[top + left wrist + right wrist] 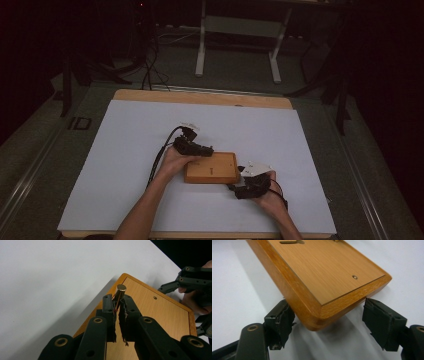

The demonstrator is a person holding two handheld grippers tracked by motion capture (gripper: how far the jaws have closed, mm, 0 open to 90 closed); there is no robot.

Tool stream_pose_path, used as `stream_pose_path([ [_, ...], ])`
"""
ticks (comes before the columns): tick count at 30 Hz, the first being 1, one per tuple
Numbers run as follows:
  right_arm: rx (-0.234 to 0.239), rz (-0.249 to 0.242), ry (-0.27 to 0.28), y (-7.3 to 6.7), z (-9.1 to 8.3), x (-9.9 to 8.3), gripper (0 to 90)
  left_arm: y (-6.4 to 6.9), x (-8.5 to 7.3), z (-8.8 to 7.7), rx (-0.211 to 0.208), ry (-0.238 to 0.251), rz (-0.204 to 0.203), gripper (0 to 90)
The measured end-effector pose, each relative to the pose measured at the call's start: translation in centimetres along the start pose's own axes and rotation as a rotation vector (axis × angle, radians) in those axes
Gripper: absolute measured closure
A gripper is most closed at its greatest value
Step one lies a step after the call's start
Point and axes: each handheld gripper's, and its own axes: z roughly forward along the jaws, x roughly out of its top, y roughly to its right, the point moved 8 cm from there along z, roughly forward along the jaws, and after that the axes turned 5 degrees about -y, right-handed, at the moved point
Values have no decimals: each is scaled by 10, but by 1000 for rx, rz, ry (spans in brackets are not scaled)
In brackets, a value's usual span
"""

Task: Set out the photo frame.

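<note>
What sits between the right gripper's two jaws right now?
A rounded corner of the wooden board sits between them, seen in the right gripper view. The right gripper has its jaws spread wide to either side of that corner, neither visibly pressing on the wood.

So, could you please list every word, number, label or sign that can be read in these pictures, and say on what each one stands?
"ID": pale letters on the dark floor left of the table, seen in the high view; the only readable mark.
Wooden board: no text, only a slot and small holes.
Left gripper, right gripper: no lettering that can be read.
</note>
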Motion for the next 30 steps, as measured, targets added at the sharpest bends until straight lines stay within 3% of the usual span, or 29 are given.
stream_pose_path([
  [4,-8,1,15,2,0,0,295,1,1,0,19,-10,1,844],
  [8,-15,3,33,1,-5,1,333,2,1,-2,2,-11,1,853],
  [9,-24,2,66,1,-10,7,332,3,1,-3,-1,-3,-1,855],
  [11,-30,-2,84,1,-12,9,327,5,1,-3,-1,-7,1,855],
  [15,-39,-15,90,0,-13,10,297,7,0,-3,0,-20,7,855],
  [16,-39,-15,90,0,-13,10,283,9,-1,-1,1,-42,16,855],
  [17,-51,-36,95,-2,-13,13,276,10,-1,0,0,-48,15,855],
  [30,-57,-57,114,0,-17,15,249,18,-7,1,-64,-77,15,855],
])
